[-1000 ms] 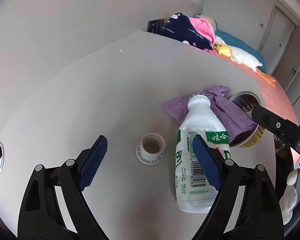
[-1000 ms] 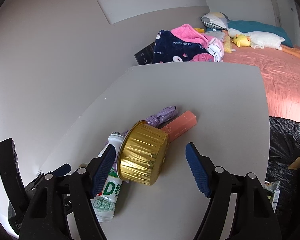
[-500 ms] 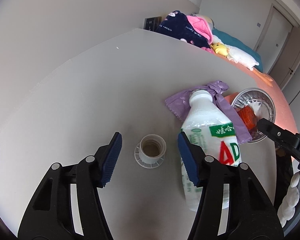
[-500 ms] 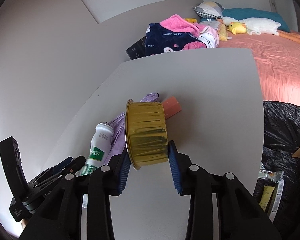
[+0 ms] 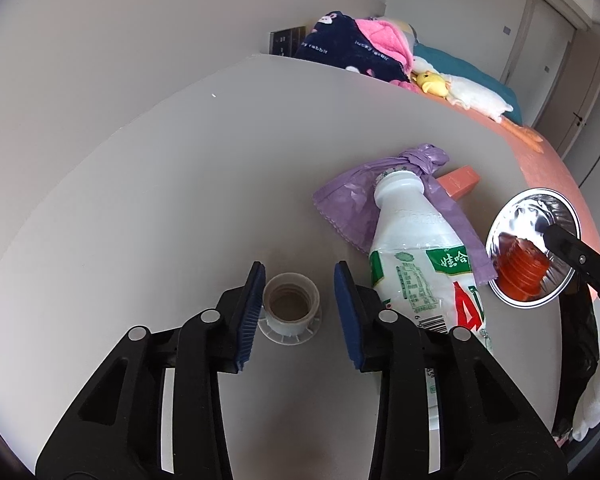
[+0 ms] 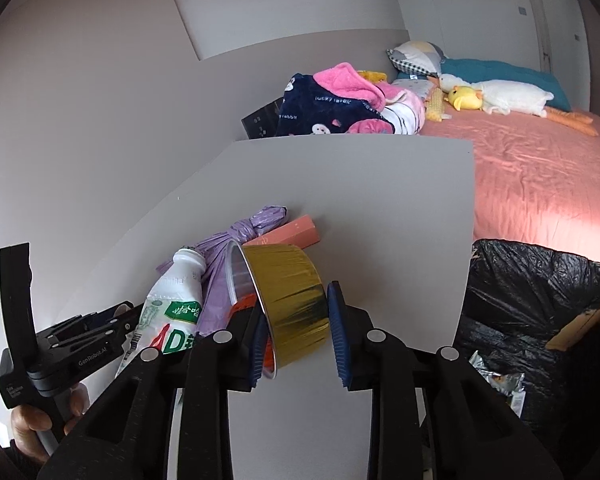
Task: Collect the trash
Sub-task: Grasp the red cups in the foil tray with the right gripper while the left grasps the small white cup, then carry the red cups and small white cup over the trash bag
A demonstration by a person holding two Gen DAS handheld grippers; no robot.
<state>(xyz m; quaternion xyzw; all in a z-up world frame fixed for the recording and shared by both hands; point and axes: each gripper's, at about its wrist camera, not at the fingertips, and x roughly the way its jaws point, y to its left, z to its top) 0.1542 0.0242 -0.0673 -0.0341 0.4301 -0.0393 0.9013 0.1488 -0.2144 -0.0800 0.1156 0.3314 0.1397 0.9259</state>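
My left gripper (image 5: 300, 304) parted around white plastic bottle cap (image 5: 290, 307) on grey table (image 5: 180, 184), my right gripper (image 6: 296, 328) clenching gold foil cup (image 6: 290, 304).

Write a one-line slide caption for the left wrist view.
Left claw straddles a white cap on the table, beside a fallen milk bottle and purple bag.

Foil, plastic and matt board

The round gold foil cup (image 6: 296, 300) at centre frame is pleated and glossy outside, mirror-bright silver inside (image 5: 534, 248); the white plastic bottle (image 5: 420, 256) beside it looks smooth with a printed film label, the purple plastic bag (image 5: 364, 200) thin and crinkled (knotted at top), the grey tabletop (image 5: 180, 200) matt and smooth, the black bin bag (image 6: 540, 300) at right shiny and creased.
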